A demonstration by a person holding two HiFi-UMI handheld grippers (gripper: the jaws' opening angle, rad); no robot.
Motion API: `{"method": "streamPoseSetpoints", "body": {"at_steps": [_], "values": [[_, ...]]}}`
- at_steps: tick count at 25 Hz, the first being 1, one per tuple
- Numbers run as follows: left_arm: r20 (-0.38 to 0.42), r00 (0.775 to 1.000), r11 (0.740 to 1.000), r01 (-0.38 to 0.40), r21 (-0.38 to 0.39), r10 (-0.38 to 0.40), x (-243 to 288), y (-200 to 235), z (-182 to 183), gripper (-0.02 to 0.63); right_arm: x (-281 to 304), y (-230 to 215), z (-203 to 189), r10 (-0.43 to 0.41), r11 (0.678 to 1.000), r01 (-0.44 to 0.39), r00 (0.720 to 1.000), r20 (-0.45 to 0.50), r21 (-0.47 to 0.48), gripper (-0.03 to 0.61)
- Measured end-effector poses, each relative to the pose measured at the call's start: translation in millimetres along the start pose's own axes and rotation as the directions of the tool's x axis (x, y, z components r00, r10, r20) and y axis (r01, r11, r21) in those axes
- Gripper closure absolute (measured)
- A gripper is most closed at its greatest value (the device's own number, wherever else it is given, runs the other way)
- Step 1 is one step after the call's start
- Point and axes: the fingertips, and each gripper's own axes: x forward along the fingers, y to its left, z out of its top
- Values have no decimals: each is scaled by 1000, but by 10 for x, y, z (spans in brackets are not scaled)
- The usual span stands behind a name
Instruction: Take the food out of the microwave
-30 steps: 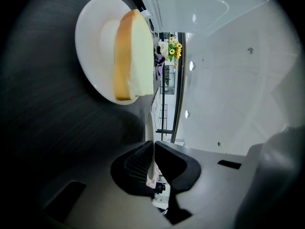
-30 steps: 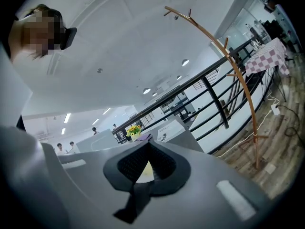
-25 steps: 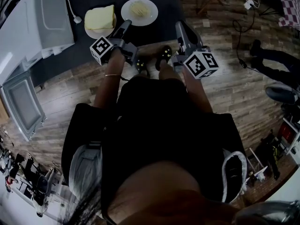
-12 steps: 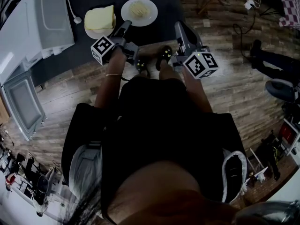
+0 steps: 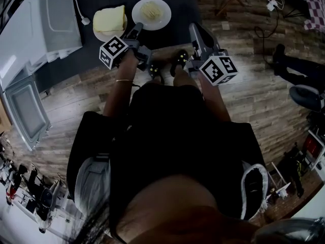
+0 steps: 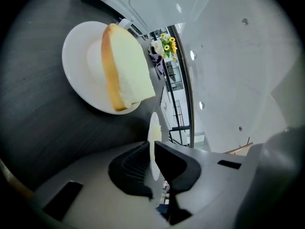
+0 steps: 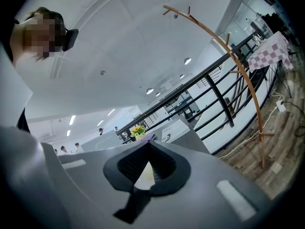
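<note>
On inspection, the left gripper (image 6: 151, 149) had its fingers clamped on the thin rim of a round white ceramic plate (image 5: 165, 15), which was seen edge-on between them. The hold was at the plate's seven o'clock edge in the head view. I judge it was taken there because the rim was the only part slim enough to pinch. That plate carried a flat portion of pale yellow food (image 5: 151, 10) and lay over the dark grey tabletop (image 6: 43, 128) at twelve o'clock from the person; whether it rested fully on the surface could not be told. Just beside it, at its nine o'clock, stood a second white plate (image 6: 78, 61) bearing a thick yellow-crusted block of bread (image 6: 126, 66). The boxy white microwave (image 5: 43, 27) lay at ten o'clock with its glazed door (image 5: 24, 113) swung open toward eight o'clock — open, in my judgement, because unloading was not yet closed out. The right gripper (image 5: 194, 29) hung at one o'clock, fingers pressed together on nothing and apart from both plates — idle, since one hand sufficed. Count: one microwave, two plates, two portions of food, two grippers. Both portions were outside the oven, so the task appeared all but complete, pending release.
</note>
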Motion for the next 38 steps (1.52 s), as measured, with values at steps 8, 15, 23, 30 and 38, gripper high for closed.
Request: {"method": "streamPoseSetpoints", "body": {"at_steps": [8, 15, 23, 30, 38], "values": [[-19, 994, 985, -101, 141, 105, -16, 3, -13, 554, 0, 44, 3, 28, 1000, -28, 1000, -6, -3, 578], [-22, 984, 963, -167, 213, 175, -34, 61, 6, 486, -29, 12, 13, 19, 1000, -19, 1000, 1, 0, 578], [-122, 967, 926, -169, 339, 221, -8, 100, -143, 406, -32, 31, -12, 29, 1000, -29, 1000, -4, 0, 578], [-112, 974, 939, -154, 308, 196, -83, 61, -118, 399, 9, 54, -22, 38, 999, -38, 999, -20, -8, 578], [-85, 985, 936, -111, 333, 147, -149, -158, -54, 421, 103, 148, -93, 57, 998, -60, 996, -68, -36, 578]]}}
